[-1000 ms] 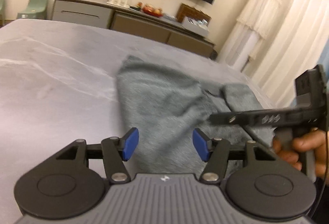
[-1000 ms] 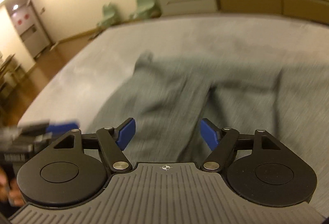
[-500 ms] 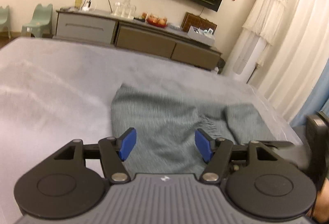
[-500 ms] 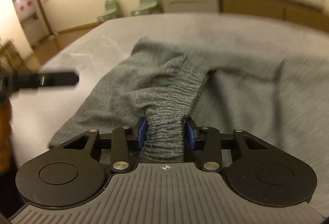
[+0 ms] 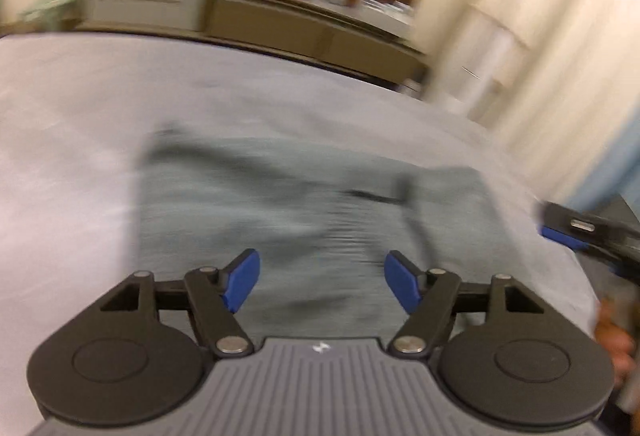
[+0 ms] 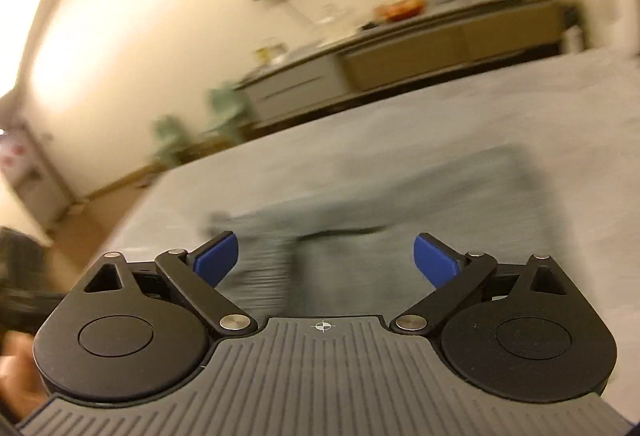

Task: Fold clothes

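A grey-green knitted garment [image 5: 280, 203] lies flat on the pale grey bed [image 5: 72, 163], folded into a rough rectangle; both views are motion-blurred. My left gripper [image 5: 322, 284] hovers over its near edge, open, nothing between the blue pads. My right gripper [image 6: 326, 262] is open too, raised above the garment [image 6: 420, 211], with its ribbed sleeve cuff [image 6: 268, 268] lying loose just beyond the left pad. The right gripper's tip [image 5: 576, 232] shows at the right edge of the left wrist view, with a hand [image 5: 612, 332] below it.
A long low sideboard [image 5: 248, 15] with dishes and a basket stands along the far wall. White curtains [image 5: 532, 35] hang at the right. Pale green chairs [image 6: 200, 131] sit by the wall, and the bed's left edge [image 6: 132, 220] drops to a wooden floor.
Half a second ago my right gripper was shut on the ribbed cuff; it has now let go, opened and lifted away. The left gripper stayed open and swung slightly.
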A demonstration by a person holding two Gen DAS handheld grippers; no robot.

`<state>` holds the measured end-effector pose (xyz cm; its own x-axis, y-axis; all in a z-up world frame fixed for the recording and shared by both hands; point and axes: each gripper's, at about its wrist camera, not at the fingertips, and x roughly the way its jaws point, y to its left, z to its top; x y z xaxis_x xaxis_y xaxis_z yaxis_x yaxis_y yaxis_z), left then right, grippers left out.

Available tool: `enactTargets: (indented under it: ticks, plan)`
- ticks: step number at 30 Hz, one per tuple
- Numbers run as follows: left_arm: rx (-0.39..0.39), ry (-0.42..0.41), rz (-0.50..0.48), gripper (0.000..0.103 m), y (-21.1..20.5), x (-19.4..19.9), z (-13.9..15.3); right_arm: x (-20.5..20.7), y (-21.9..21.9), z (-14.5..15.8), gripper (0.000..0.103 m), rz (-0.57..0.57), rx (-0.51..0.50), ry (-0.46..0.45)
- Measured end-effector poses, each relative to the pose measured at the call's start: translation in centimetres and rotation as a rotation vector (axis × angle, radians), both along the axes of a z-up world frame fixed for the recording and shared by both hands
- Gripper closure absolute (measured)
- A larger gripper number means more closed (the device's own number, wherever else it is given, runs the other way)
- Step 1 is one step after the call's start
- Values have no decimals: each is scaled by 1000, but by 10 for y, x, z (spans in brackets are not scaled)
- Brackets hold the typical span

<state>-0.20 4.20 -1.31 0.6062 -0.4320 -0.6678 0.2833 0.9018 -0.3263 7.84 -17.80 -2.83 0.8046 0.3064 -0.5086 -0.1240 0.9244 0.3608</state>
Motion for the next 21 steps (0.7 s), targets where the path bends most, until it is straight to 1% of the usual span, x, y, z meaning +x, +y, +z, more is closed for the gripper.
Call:
enactTargets:
  ticks: [1, 3, 5, 6, 7, 8, 9, 10, 11, 14, 15, 16, 17, 18, 19, 20, 21]
  plan:
    - [13, -5, -32, 23, -17, 3, 5, -3, -15, -4, 6, -61, -33, 4]
    - [23, 0, -74, 23, -52, 18, 12, -4, -49, -19, 6, -175, -56, 52]
    - [27, 13, -108, 23, -88, 38, 18, -4, -77, -42, 6, -225, -27, 136]
    - [31, 20, -128, 23, -105, 48, 21, -6, -86, -54, 8, -227, -6, 168]
    - [39, 25, -147, 21, -121, 56, 23, -8, -89, -62, 11, -222, 1, 181]
    - [56, 32, -168, 19, -138, 62, 24, -9, -91, -70, 27, -217, 7, 195]
    - [76, 47, -202, 14, -157, 69, 25, -11, -93, -78, 70, -211, 13, 204]
    - [94, 67, -237, 13, -177, 77, 26, -12, -90, -81, 73, -202, 12, 188]
    - [113, 89, -268, 13, -195, 82, 25, -15, -82, -80, 76, -195, -11, 163]
    - [195, 130, -330, 13, -245, 92, 17, -28, -54, -62, 79, -114, -130, 35]
    - [247, 147, -359, 13, -260, 95, 11, -30, -45, -58, 81, -86, -167, -1]
    - [319, 153, -369, 14, -272, 97, 3, -31, -36, -54, 82, -58, -200, -35]
    - [388, 145, -366, 17, -280, 98, -6, -34, -30, -52, 84, -34, -205, -57]
    - [457, 137, -363, 33, -287, 99, -14, -36, -24, -51, 84, -11, -209, -78]
    - [505, 133, -358, 63, -292, 100, -21, -38, -18, -49, 84, 11, -213, -98]
    - [519, 135, -350, 68, -290, 102, -26, -39, -16, -50, 84, 18, -212, -103]
    - [516, 136, -344, 74, -285, 103, -27, -38, -18, -52, 80, -3, -216, -95]
